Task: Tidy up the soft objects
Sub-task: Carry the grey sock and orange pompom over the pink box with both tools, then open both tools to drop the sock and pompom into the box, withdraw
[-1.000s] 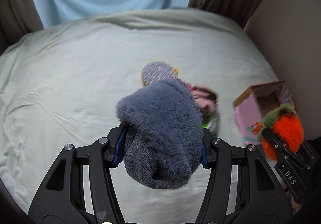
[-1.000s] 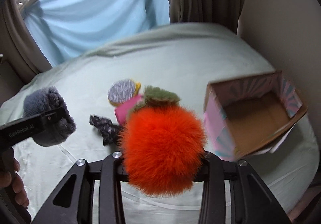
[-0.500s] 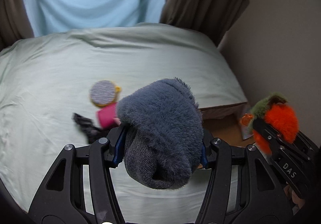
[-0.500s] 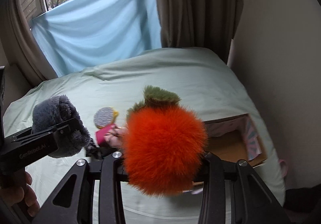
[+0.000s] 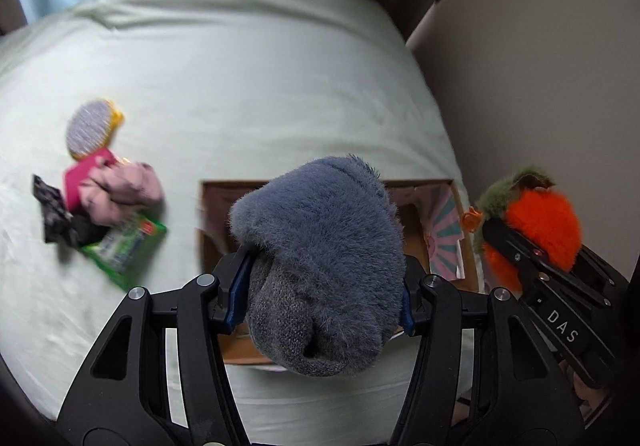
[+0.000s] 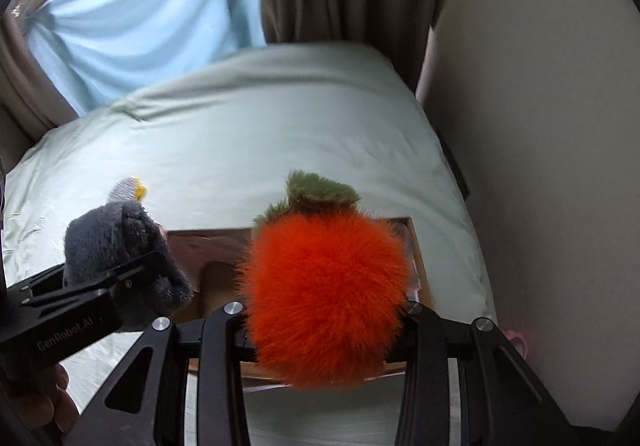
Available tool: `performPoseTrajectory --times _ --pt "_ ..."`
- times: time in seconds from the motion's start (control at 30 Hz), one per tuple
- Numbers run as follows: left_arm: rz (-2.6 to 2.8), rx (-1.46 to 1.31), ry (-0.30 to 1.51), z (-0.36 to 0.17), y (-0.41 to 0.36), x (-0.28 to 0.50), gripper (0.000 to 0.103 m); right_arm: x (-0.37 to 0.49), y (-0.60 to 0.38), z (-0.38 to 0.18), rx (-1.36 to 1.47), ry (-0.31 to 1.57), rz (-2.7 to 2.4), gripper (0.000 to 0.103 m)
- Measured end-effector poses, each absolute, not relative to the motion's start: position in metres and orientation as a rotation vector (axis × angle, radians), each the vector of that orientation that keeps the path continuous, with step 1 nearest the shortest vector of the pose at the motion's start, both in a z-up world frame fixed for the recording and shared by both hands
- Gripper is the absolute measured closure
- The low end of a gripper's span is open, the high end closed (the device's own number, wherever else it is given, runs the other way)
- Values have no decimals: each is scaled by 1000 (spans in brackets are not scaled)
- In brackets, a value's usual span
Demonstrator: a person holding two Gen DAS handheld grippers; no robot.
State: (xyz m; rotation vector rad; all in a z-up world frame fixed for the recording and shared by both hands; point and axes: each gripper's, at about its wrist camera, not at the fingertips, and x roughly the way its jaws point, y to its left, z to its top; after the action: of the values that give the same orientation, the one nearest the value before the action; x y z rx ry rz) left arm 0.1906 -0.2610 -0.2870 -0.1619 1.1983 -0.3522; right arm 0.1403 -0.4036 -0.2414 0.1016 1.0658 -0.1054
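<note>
Over the box [image 5: 440, 214] on the bed [image 5: 240, 86], the left gripper [image 5: 320, 286] fingers clamp a grey plush [image 5: 320, 238] and the right gripper [image 6: 324, 330] fingers an orange plush [image 6: 324, 294]. The carry looks finished; next, lower and release both inside.

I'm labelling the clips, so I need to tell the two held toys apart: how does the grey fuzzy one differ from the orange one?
The grey plush is plain slate grey; the orange plush is bright orange with a green leafy top. The grey plush has short, dense pile with a knit-like patch; the orange plush has long, wispy fur. The grey plush sits in the left hand-held gripper, the orange plush in the right hand-held gripper. Both hang over the cardboard box.
</note>
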Motion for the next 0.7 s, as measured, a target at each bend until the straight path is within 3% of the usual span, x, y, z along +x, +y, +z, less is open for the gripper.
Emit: performPoseTrajectory --times 0.4,0.63,0.67,0.7 --pt "-314 -70 1449 -391 -307 230 50 201 -448 -339 189 1373 -99 68" --pt "-308 3 1527 -421 -330 236 50 216 -453 -380 254 1500 -105 68" --pt "-321 16 1525 -420 -334 237 50 216 -453 -383 270 1506 -106 67" --pt "-331 47 1501 -415 -338 236 42 217 -455 -385 292 1513 -105 59"
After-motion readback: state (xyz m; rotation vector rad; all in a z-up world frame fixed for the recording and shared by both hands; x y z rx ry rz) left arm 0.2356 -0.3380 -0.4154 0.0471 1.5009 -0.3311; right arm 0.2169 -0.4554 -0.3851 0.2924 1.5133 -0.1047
